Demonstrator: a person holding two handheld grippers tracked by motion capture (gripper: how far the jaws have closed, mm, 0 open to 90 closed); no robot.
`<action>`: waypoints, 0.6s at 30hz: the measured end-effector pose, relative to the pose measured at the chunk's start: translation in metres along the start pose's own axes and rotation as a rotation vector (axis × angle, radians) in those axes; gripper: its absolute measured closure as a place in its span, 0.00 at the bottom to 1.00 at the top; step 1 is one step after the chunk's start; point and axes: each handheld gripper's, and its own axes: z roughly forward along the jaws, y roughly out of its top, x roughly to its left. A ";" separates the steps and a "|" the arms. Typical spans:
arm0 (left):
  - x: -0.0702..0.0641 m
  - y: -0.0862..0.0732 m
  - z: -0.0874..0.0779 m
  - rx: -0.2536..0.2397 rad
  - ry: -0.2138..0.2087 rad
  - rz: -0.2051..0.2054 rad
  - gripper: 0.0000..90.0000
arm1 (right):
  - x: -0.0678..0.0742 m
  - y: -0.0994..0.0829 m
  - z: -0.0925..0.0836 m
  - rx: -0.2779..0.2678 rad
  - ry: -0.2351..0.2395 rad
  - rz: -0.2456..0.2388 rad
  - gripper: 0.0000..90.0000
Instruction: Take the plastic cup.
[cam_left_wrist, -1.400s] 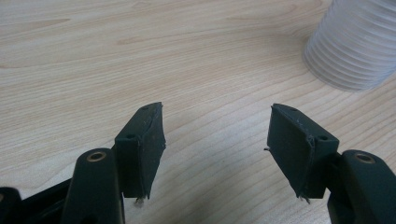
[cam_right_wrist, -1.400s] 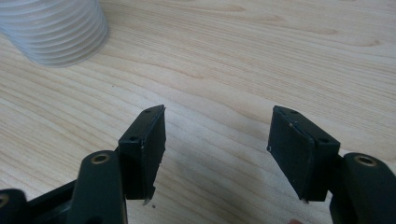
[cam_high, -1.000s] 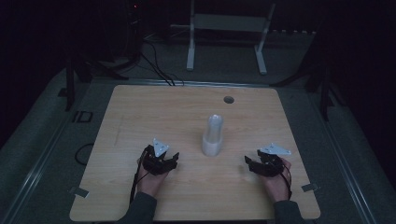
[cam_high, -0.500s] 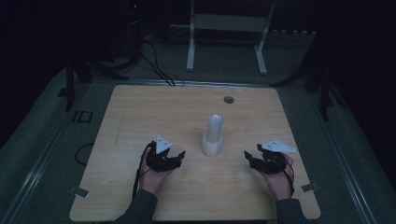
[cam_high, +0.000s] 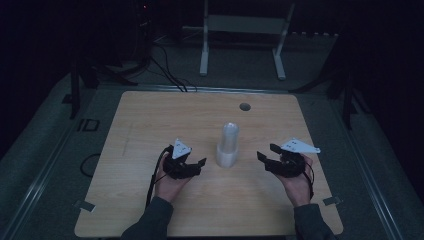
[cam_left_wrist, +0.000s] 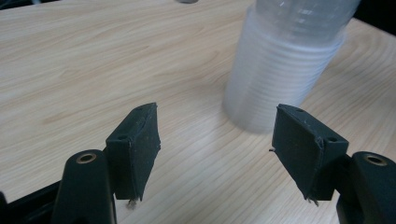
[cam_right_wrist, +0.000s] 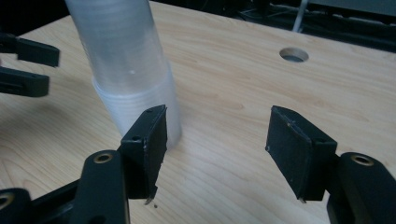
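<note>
A tall stack of clear plastic cups (cam_high: 229, 147) stands mouth-down near the middle of the wooden table (cam_high: 150, 120). My left gripper (cam_high: 200, 165) hovers to its left, pointing at it. In the left gripper view the cup stack (cam_left_wrist: 280, 70) rises ahead and to the right of my left gripper (cam_left_wrist: 217, 135), whose jaws have just been opening with nothing between them. My right gripper (cam_high: 266, 152) hovers to the right of the stack. In the right gripper view the cup stack (cam_right_wrist: 126, 70) is ahead on the left of my right gripper (cam_right_wrist: 217, 135); its jaws have just been closing on nothing.
A round hole (cam_high: 244, 106) pierces the table behind the cups. A white metal stand (cam_high: 242, 25) and dark cables (cam_high: 165, 70) lie on the floor beyond the far edge. Bare wood surrounds the stack on all sides.
Both hands have lifted their grippers a little off the table. The left gripper has edged toward the cup stack. The stack has not moved.
</note>
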 end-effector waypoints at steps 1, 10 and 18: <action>-0.001 0.001 0.002 -0.002 -0.004 0.002 0.35 | 0.001 0.002 0.001 -0.004 0.006 -0.002 0.43; -0.015 0.008 0.015 -0.004 -0.050 0.057 0.34 | 0.012 0.017 0.006 -0.034 0.058 -0.018 0.45; -0.024 0.012 0.026 0.003 -0.081 0.052 0.30 | 0.019 0.030 0.011 -0.047 0.083 -0.042 0.44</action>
